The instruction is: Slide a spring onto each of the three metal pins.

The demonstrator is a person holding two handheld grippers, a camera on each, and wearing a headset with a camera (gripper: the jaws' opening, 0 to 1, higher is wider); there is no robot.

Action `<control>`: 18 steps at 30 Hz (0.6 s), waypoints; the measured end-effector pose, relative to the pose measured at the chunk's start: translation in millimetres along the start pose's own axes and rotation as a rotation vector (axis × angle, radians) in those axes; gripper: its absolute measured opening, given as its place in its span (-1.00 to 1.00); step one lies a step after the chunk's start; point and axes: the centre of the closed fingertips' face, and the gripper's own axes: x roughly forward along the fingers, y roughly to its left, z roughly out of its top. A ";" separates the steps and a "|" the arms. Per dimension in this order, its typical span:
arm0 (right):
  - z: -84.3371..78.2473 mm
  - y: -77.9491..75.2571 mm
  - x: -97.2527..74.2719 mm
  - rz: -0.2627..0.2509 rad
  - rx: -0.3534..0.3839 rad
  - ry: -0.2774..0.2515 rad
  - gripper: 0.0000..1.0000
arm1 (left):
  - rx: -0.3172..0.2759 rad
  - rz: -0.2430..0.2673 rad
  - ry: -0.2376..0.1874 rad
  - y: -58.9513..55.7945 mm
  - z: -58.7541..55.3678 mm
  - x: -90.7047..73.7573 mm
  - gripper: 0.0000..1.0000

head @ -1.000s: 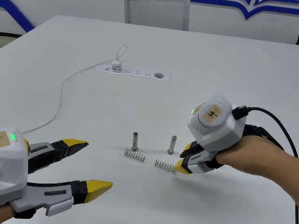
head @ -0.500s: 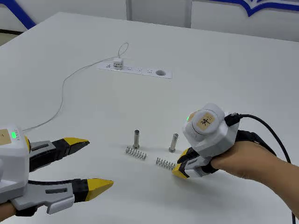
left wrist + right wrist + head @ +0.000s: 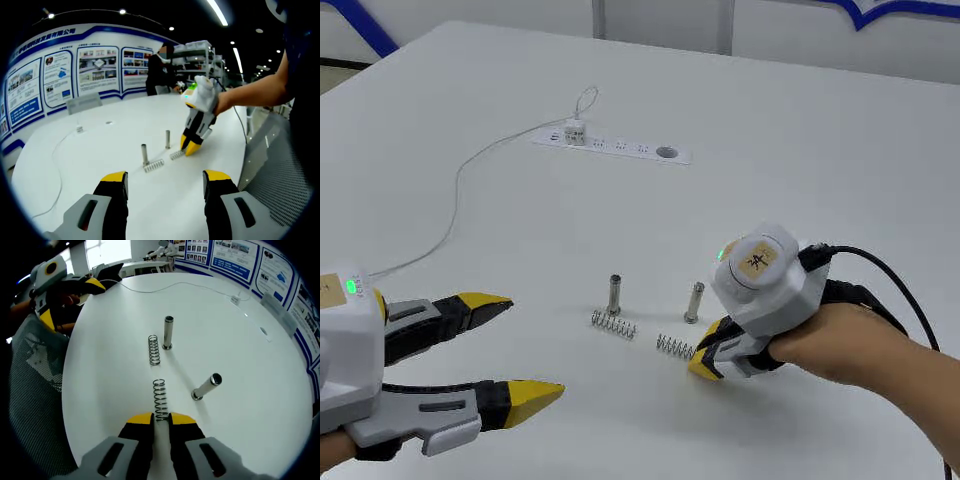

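Two metal pins (image 3: 614, 293) (image 3: 695, 301) stand upright on the white table. One spring (image 3: 613, 323) lies flat in front of the left pin. A second spring (image 3: 674, 347) lies in front of the right pin, and my right gripper (image 3: 705, 362) is shut on its near end, low on the table. The right gripper view has that spring (image 3: 159, 397) running out from between the closed yellow tips (image 3: 160, 417), with both pins (image 3: 168, 332) (image 3: 206, 386) beyond. My left gripper (image 3: 535, 345) hovers open at the lower left, apart from everything (image 3: 165, 177).
A white power strip (image 3: 615, 148) with a plug (image 3: 574, 132) and a thin cable (image 3: 455, 200) lies further back on the table (image 3: 800, 150). A person (image 3: 160, 70) stands far behind the table, in front of shelving.
My right gripper has tipped down and settled lower onto the end of the right-hand spring. The left gripper has stayed put and open. The head camera has drifted slightly.
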 end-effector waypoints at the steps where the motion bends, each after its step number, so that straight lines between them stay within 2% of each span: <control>1: -0.2 0.0 0.0 -0.001 0.000 0.001 -0.75 | 0.000 0.000 0.000 0.1 0.0 0.0 0.24; 10: 1.0 -0.2 -5.3 -0.024 -0.032 0.010 -0.76 | 0.000 -0.004 0.000 -1.0 0.2 0.4 0.23; 18: 8.2 1.2 -14.7 -0.034 -0.046 0.002 -0.77 | 0.001 -0.007 0.000 -1.6 0.3 0.5 0.23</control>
